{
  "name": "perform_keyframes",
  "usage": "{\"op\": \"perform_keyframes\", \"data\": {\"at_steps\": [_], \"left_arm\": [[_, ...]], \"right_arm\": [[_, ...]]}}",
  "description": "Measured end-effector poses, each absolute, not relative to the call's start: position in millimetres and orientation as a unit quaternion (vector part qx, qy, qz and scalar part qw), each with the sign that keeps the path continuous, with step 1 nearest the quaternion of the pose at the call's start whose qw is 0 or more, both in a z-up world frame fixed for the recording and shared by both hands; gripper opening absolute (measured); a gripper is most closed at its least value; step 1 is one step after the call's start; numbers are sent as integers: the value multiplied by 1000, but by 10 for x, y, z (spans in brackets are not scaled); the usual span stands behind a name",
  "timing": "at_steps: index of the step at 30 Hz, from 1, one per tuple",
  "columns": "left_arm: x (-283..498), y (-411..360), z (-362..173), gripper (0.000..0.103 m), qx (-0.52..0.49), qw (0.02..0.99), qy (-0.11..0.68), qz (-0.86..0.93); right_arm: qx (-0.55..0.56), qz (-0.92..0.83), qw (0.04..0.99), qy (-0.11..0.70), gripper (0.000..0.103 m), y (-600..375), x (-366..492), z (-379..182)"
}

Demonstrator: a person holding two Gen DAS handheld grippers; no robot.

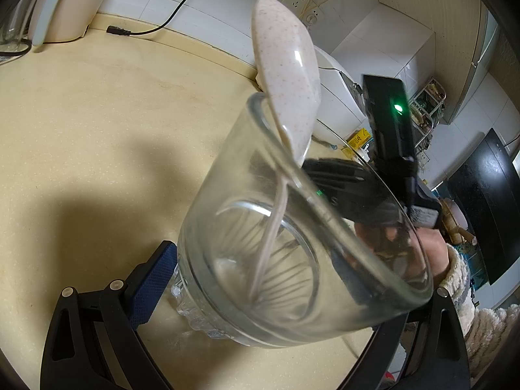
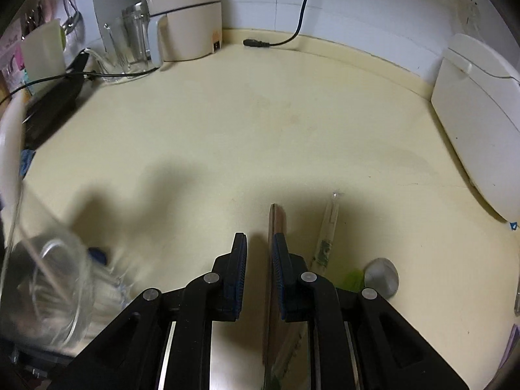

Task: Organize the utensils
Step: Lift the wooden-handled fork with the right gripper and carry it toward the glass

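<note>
brown wood, a long flat utensil handle (image 2: 276, 221), is lying on the cream countertop (image 2: 260, 113) just under the right gripper (image 2: 259, 253), touching its right-hand pad and running lengthwise along the fingers. the jaws are standing slightly apart, holding nothing. a wrapped pair of chopsticks (image 2: 328, 227) is lying parallel, just to the right. the left gripper (image 1: 247, 279) is clenching the clear glass jar (image 1: 292, 243), with the speckled pink spoon (image 1: 286, 65) already inside, well off to the left.
</note>
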State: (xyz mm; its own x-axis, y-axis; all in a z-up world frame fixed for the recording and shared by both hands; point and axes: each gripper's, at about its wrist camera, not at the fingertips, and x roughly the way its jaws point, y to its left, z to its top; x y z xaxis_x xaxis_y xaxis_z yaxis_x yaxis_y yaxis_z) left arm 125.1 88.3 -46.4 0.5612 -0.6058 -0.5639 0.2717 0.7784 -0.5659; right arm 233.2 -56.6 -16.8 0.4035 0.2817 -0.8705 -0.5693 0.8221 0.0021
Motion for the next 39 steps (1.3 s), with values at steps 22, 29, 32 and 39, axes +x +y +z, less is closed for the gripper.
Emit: {"op": "perform_keyframes", "data": {"at_steps": [22,29,32,39], "left_arm": [[1252,886,-463,97,-213,857,392,-256],[1252,885,-463,97,-213,857,392,-256],[1252,884,-463,97,-213,857,392,-256],[1252,887,-463,97,-213,857,392,-256]], "right_arm": [[-218,196,828,478,16,-363,2572,-247],[-191,218,824,487,17,-380,2617,-305],[-163,228,824,493,17,-458,2626,-300],[-141,249,815,503,11,-530,2595,-279]]}}
